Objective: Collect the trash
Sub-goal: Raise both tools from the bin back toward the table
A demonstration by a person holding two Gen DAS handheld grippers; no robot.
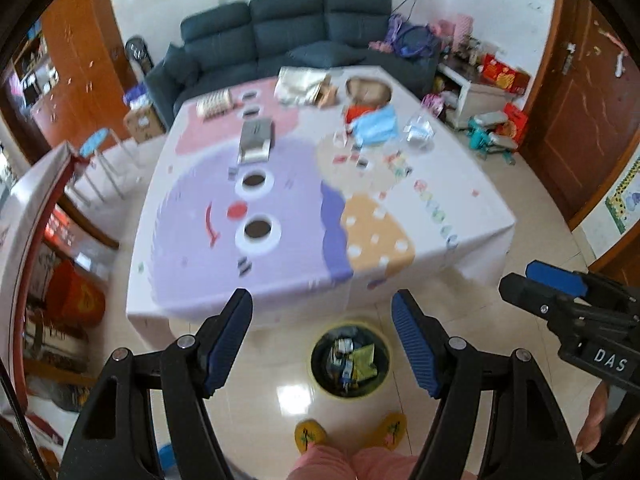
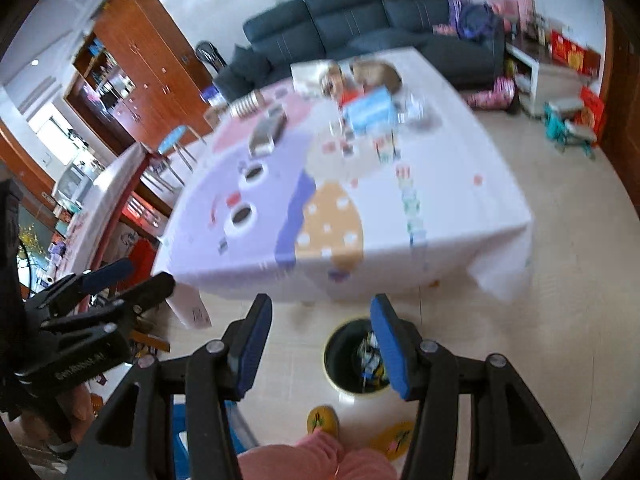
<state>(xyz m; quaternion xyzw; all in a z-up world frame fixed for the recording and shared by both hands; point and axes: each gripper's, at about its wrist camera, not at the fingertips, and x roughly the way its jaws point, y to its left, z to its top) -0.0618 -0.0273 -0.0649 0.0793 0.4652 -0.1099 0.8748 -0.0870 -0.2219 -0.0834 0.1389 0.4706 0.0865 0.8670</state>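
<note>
A round bin [image 1: 351,357] with wrappers inside stands on the floor in front of the table; it also shows in the right wrist view [image 2: 349,356]. My left gripper [image 1: 322,338] is open and empty, held above the bin. My right gripper [image 2: 320,346] is open and empty, also above the bin; it shows at the right edge of the left wrist view [image 1: 560,292]. On the far half of the table lie a blue packet [image 1: 376,124], a clear plastic wrapper [image 1: 418,130] and small scraps [image 1: 362,158]. The packet also shows in the right wrist view [image 2: 370,110].
The table [image 1: 472,216] wears a cartoon cloth. On it are a grey box [image 1: 256,140], a brown bowl [image 1: 368,89] and cards [image 1: 214,104]. A dark sofa [image 1: 288,36] stands behind. A blue stool [image 1: 94,144] stands at the left. The person's yellow slippers [image 1: 310,434] are below.
</note>
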